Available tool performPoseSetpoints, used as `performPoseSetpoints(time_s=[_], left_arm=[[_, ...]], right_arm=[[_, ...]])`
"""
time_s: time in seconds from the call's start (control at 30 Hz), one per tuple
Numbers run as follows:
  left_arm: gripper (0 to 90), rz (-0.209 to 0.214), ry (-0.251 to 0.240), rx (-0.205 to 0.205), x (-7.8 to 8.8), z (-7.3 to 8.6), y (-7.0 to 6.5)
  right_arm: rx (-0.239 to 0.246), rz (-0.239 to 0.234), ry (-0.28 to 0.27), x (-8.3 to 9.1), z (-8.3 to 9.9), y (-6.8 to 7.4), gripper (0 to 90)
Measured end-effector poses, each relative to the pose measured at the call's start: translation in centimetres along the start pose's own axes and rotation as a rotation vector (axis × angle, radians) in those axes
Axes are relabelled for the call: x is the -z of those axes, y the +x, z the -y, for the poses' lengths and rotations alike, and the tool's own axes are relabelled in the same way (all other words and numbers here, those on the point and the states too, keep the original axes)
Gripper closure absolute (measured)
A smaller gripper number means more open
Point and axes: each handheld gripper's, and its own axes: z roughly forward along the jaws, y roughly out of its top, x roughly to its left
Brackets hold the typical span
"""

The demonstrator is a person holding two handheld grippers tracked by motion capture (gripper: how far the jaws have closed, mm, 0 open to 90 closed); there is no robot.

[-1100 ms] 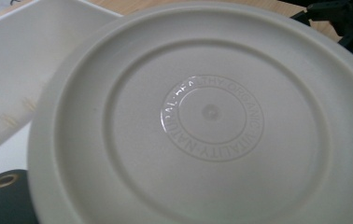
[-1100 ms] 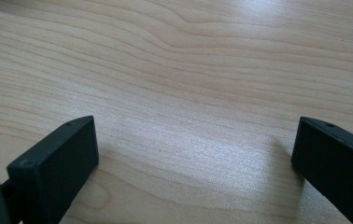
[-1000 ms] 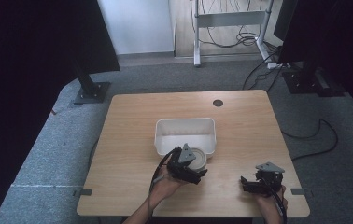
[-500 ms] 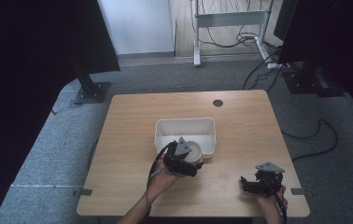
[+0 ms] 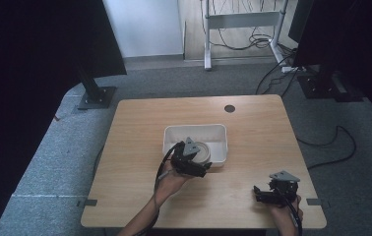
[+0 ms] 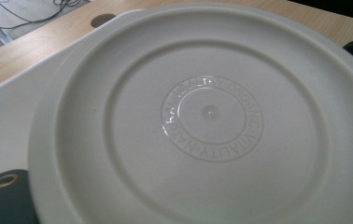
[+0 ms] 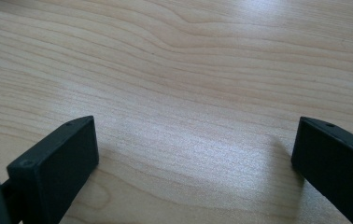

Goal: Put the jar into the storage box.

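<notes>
A round white plate (image 5: 204, 150) with embossed lettering on its underside (image 6: 207, 121) is tilted over the near part of a white rectangular bin (image 5: 218, 133). My left gripper (image 5: 200, 163) is shut on the plate, with one black jaw at each side of its rim. In the left gripper view, the bin's wall (image 6: 6, 112) shows behind the plate. My right gripper (image 5: 261, 192) rests open near the table's front right edge. Bare wood lies between its two black fingers (image 7: 58, 158).
The wooden table (image 5: 253, 123) has a dark round cable hole (image 5: 230, 108) at its far edge. Black stands, a white desk frame and cables are on the grey floor around it.
My left gripper has carried the plate forward, from the table in front of the bin to over the bin's near part. The right gripper has stayed put.
</notes>
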Motion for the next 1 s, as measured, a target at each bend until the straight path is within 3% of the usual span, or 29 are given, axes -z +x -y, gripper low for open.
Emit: performPoseSetpoints(time_s=[1.0], left_arm=[[9.9,-0.093,0.009,0.056,-2.8,0.1,2.9]], right_arm=[[0.0,0.0,-0.001,0.0,0.0,0.0,0.1]])
